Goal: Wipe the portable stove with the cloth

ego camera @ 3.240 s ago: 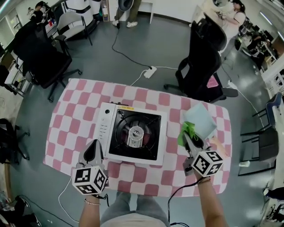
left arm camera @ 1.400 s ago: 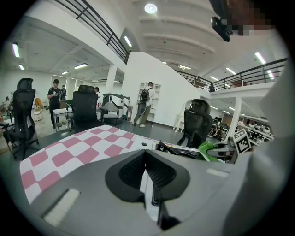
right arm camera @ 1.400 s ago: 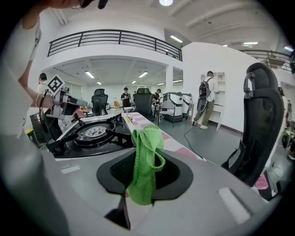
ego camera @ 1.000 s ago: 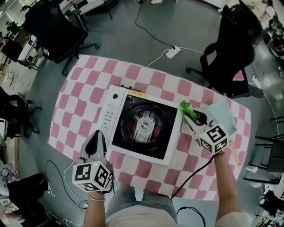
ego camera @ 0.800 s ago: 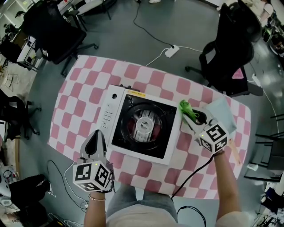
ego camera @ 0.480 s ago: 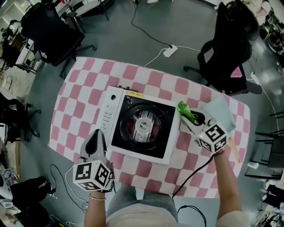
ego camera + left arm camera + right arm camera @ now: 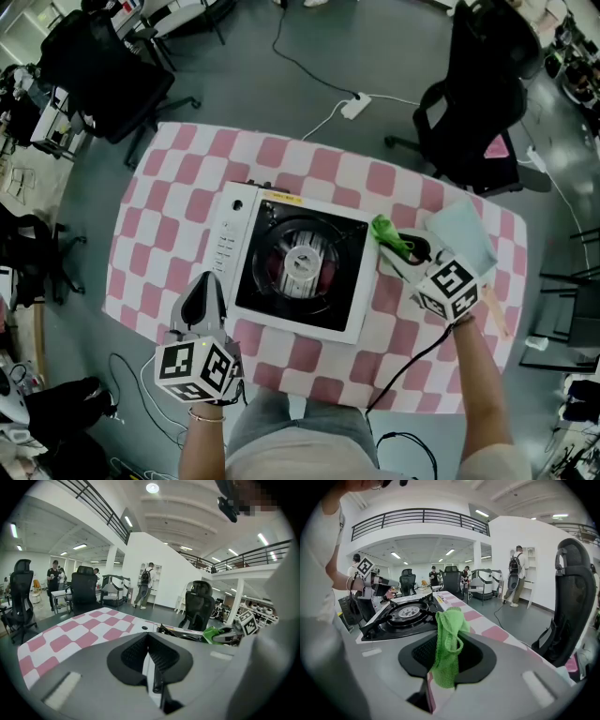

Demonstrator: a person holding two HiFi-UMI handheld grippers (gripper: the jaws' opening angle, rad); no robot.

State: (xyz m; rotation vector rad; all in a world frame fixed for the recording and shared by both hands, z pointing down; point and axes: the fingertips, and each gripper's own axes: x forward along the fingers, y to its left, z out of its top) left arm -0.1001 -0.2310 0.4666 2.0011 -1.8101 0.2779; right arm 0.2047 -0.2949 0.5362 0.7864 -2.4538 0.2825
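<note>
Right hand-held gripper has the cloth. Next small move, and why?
Probably lower the right hand-held gripper leftward onto the stove: its jaws grip the green cloth, which sits at the stove's right edge, and contact isn't clear.

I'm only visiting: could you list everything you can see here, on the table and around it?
table: one, pink-and-white checked cover, mid-floor.
portable stove: one, white with black top, table centre.
cloth: one, green, at the stove's right edge.
pale sheet: one, light blue, table's far right corner.
office chairs: two clear ones, black, beyond the far corners.
power strip: one, white, on the grey floor.
people: a few, far off.
left gripper: one, grey, by the stove's near left corner, jaws together, empty.
right gripper: one, grey, shut on the cloth.
</note>
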